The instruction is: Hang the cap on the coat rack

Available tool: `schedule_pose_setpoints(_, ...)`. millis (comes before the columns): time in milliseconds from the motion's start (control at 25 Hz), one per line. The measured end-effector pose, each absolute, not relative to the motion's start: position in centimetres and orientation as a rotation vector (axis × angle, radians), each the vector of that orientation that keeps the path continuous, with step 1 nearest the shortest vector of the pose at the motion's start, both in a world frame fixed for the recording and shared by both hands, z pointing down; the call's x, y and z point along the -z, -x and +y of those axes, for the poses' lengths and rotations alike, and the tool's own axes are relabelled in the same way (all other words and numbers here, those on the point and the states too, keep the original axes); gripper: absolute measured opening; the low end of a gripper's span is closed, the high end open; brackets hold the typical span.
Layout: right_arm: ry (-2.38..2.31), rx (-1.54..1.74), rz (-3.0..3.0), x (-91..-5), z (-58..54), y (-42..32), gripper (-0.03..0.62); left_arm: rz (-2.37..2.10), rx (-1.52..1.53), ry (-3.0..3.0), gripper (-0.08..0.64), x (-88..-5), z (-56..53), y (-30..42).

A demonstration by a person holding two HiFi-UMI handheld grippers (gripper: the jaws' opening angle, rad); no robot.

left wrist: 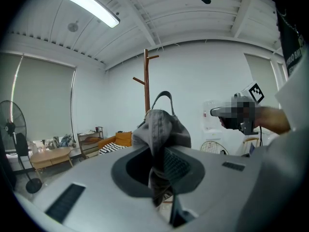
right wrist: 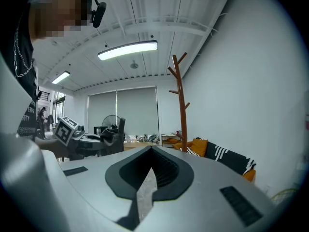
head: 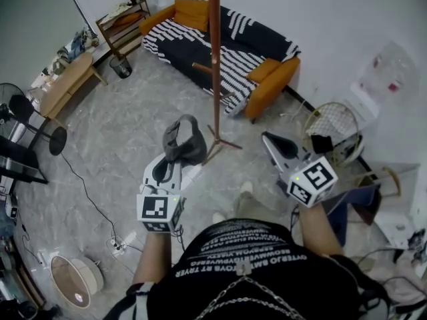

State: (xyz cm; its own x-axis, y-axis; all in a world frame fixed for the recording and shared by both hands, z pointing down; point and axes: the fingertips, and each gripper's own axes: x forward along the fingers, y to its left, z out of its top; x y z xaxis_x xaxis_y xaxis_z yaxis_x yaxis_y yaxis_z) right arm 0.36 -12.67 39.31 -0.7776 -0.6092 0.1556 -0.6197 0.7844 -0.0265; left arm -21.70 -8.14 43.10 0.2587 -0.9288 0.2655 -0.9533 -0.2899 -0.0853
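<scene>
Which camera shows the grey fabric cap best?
Left gripper view: the grey fabric cap fills its centre, clamped in the left gripper. Head view shows it small, from above; right gripper view barely shows it.

Cap (head: 185, 141) left of coat rack (head: 215, 59); sofa (head: 263, 42) behind rack.

Grey marbled floor (head: 120, 119), white walls (head: 347, 12). Striped sofa (head: 183, 45) with orange cushions against far wall. Wooden table (head: 67, 82) and shelf (head: 123, 19) at left. Black fan (head: 20, 109) near table, white fan (head: 77, 282) on floor. Tube light (left wrist: 87, 4) lit on ceiling. Blinds (right wrist: 135, 112) down over windows.
</scene>
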Motion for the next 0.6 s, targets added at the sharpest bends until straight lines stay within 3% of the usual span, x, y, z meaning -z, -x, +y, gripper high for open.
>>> schedule_pose_setpoints(600,-0.908,-0.121,-2.875,-39.4,-20.4,-0.7,0.002,-1.836,-0.432,-2.399,0.034,-42.8,-14.9,20.0)
